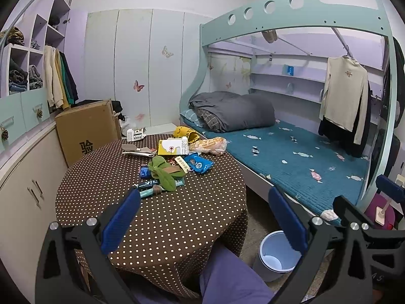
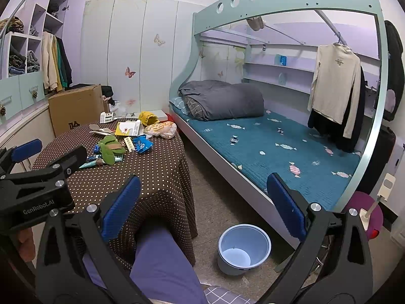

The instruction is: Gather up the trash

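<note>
Bedroom scene: round counter under a brown polka-dot cloth (image 1: 164,210), litter heaped at its far side — blue crinkled snack packet (image 1: 198,163), yellow-and-white carton (image 1: 173,147), green fabric scrap (image 1: 164,171). Pale blue plastic bin (image 2: 244,248) waits empty on the floor beside the bed. Collecting looks not yet begun! Left gripper (image 1: 202,217) and right gripper (image 2: 202,207) hover, jaws spread wide, holding nothing. Next: reach forward for a wrapper.

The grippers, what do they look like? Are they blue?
Partly. Each gripper, the left gripper and the right gripper, has a black frame with triangle-shaped cut-outs and round silver bolts. The two fingers wear ribbed blue pads. In the right wrist view, the left gripper's side shows white lettering, "GenRobot.AI". No cables show. The person wears purple-blue trousers.
</note>
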A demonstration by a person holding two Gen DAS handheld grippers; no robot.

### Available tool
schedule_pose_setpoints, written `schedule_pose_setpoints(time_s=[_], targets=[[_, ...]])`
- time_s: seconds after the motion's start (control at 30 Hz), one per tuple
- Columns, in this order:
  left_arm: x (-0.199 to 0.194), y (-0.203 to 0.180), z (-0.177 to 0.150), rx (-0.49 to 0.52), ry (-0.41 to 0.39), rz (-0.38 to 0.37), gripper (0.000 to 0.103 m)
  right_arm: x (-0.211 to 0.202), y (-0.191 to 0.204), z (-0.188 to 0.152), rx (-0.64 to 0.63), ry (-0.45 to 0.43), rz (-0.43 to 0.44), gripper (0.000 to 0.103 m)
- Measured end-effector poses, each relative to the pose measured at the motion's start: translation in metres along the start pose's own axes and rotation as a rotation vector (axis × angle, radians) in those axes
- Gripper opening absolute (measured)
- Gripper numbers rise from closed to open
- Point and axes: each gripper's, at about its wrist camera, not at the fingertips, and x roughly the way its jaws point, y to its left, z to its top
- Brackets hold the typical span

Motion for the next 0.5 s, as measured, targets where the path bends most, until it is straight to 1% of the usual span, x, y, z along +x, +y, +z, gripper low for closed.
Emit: schedule_pose_setpoints(time_s=[0.5], targets=[[0.0008,0.002,0.0009,-0.005,0.005,-0.002,0.099,0.0013,0.0043,-0.0005,-0.003,0.004,0.0,0.098]])
